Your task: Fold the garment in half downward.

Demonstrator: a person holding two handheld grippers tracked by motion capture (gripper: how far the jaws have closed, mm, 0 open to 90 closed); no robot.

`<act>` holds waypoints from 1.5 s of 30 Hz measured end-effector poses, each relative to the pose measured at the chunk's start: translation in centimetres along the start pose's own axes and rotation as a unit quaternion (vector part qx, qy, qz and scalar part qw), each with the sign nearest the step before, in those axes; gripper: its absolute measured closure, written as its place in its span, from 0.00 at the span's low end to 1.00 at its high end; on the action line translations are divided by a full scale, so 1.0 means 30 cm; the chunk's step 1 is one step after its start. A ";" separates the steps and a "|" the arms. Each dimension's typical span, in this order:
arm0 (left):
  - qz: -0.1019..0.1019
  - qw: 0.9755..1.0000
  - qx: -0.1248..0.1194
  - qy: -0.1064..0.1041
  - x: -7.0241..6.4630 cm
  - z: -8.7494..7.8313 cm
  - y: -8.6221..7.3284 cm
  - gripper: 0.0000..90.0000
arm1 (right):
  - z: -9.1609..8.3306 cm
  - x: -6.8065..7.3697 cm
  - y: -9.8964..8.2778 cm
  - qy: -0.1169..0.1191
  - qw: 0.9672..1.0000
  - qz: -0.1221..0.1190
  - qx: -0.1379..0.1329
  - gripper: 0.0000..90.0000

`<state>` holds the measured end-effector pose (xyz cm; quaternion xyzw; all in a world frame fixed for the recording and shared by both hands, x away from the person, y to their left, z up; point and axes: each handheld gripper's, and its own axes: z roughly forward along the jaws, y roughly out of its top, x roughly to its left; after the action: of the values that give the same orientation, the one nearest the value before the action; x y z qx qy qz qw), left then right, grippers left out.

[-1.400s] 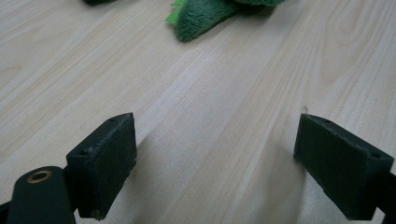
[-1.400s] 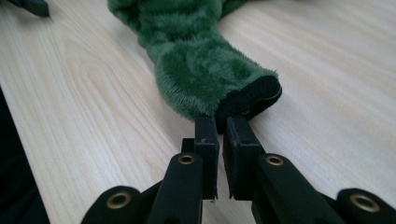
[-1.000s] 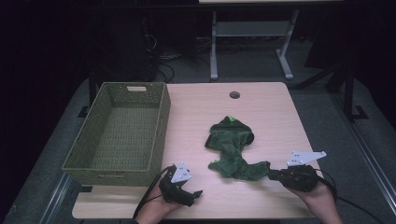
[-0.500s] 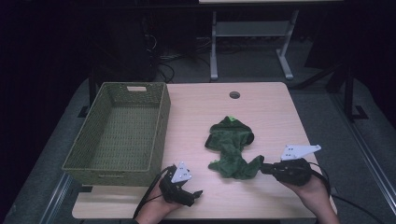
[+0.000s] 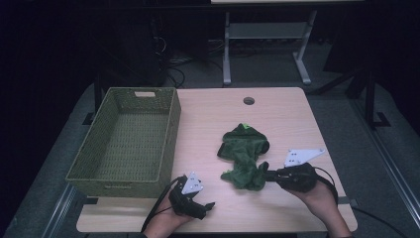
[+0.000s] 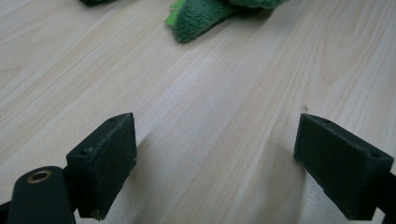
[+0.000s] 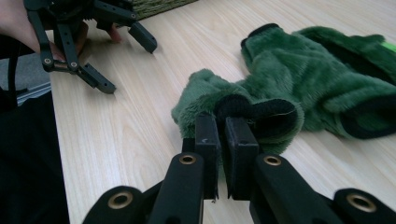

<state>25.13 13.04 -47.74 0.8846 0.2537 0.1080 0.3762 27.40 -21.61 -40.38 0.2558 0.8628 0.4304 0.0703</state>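
Looks like a lab or recording room, dimly lit. Pale wood-grain table (image 5: pixel 277 119) with a round cable hole (image 5: pixel 248 100) at twelve o'clock. Beyond it, a grey metal stand (image 5: pixel 267 44) on dark carpet, with loose cables (image 5: pixel 173 62) at eleven o'clock. Woven basket (image 5: pixel 126 139) at nine o'clock.
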 end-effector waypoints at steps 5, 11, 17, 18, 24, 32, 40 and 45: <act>-0.001 1.000 0.000 0.000 0.000 0.000 0.000 0.14 | 0.038 0.002 0.027 0.012 1.000 -0.007 0.005 0.95; 0.000 1.000 0.000 0.000 0.000 0.000 0.000 0.14 | 0.095 -0.006 0.058 0.028 1.000 -0.010 0.010 0.93; 0.000 1.000 0.000 0.000 0.000 0.000 0.000 0.14 | 0.115 -0.001 0.088 0.033 0.999 -0.012 -0.005 0.85; 0.000 1.000 0.000 0.000 0.000 0.000 0.000 0.14 | 0.111 -0.003 0.091 0.032 0.999 -0.009 -0.011 0.86; 0.000 1.000 0.000 0.000 0.000 0.000 0.000 0.14 | 0.131 -0.046 0.093 0.006 1.000 0.014 -0.025 0.97; -0.001 1.000 0.001 -0.001 -0.001 -0.001 0.000 0.14 | 0.234 -0.079 0.070 0.008 0.999 0.033 0.011 0.98; -0.001 1.000 0.002 -0.001 -0.001 0.000 0.000 0.14 | 0.319 -0.069 0.030 0.006 0.997 0.043 0.065 1.00; -0.001 1.000 0.002 -0.001 -0.002 0.001 0.001 0.14 | 0.324 -0.078 0.017 0.008 0.995 0.066 0.070 1.00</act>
<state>25.10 12.97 -47.74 0.8850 0.2545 0.1064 0.3751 32.94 -15.65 -46.24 0.3135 0.8726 0.3742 0.0168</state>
